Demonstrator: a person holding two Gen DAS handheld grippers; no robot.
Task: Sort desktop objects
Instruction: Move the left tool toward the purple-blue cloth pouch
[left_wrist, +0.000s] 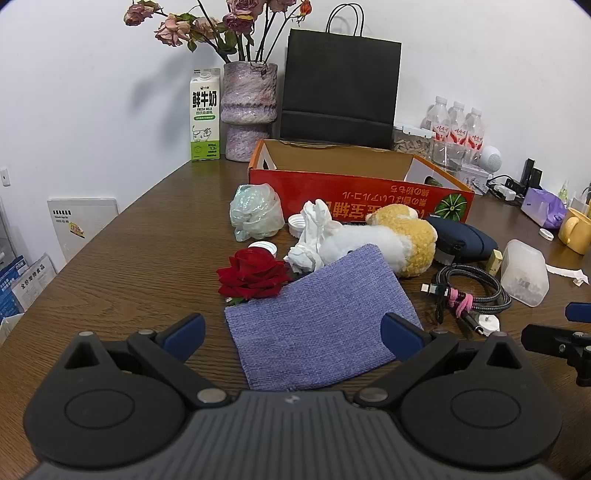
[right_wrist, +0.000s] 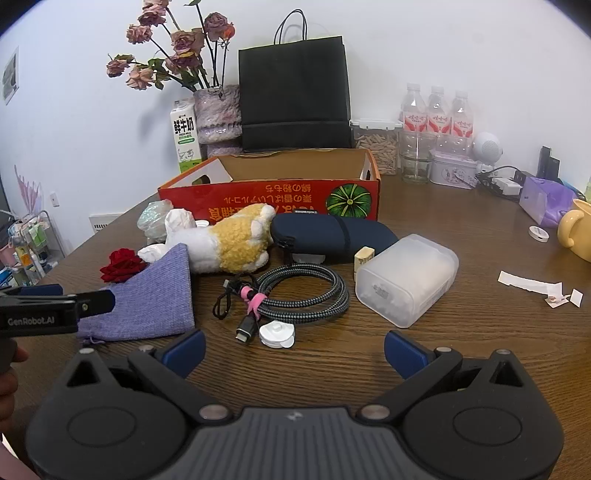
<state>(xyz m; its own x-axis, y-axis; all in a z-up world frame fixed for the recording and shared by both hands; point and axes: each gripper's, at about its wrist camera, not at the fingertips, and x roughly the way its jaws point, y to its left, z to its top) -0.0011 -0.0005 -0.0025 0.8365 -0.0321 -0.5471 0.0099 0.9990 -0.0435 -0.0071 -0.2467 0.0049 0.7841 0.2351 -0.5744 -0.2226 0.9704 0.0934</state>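
Note:
A purple cloth pouch (left_wrist: 317, 317) lies flat on the wooden table, between the fingers of my open left gripper (left_wrist: 291, 339), which hovers over its near end. Behind it lie a red rose (left_wrist: 253, 273), crumpled tissue (left_wrist: 310, 236), a yellow-white plush toy (left_wrist: 391, 240), a navy case (left_wrist: 461, 238), a coiled cable (left_wrist: 469, 291) and a frosted plastic box (left_wrist: 524, 273). An open red cardboard box (left_wrist: 354, 184) stands behind them. My right gripper (right_wrist: 293, 349) is open and empty, just short of a white cap (right_wrist: 277, 334) and the cable (right_wrist: 295, 291).
A milk carton (left_wrist: 205, 118), a vase of dried roses (left_wrist: 249, 110) and a black paper bag (left_wrist: 340, 88) stand against the wall. Water bottles (right_wrist: 436, 114), a glass jar (right_wrist: 415, 158), a yellow mug (right_wrist: 576, 229) and paper scraps (right_wrist: 535, 288) are at the right.

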